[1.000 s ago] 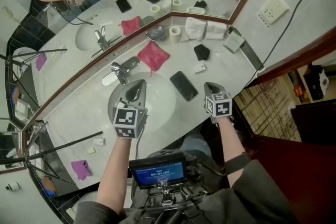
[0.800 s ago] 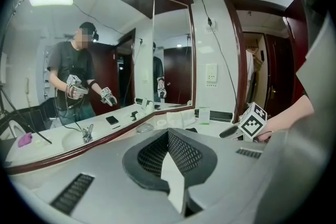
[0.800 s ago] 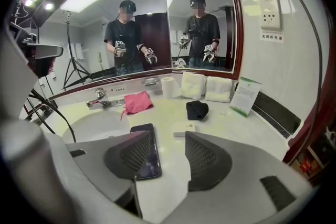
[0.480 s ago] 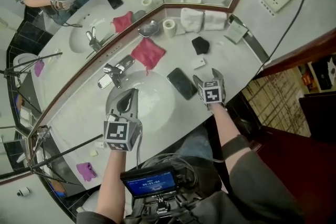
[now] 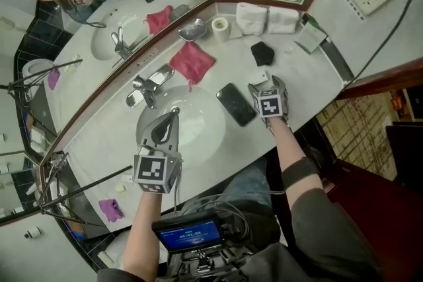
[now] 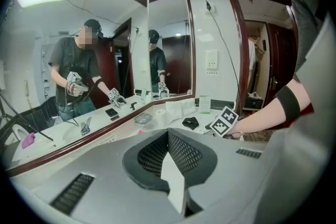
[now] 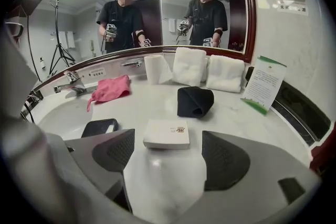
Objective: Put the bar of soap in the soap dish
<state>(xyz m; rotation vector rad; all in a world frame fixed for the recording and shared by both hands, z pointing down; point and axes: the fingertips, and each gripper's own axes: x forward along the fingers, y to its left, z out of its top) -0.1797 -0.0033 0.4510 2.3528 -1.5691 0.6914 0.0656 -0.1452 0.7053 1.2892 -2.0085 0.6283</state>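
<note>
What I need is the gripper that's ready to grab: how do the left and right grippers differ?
The left gripper has its jaws shut, empty; the right gripper has just opened its jaws wide, nothing between them. Left hangs over the sink; right faces the soap box. Both carry marker cubes.

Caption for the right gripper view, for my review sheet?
Right tongs, just opened, frame the white soap box lying untouched between them on the counter; black cloth behind.
</note>
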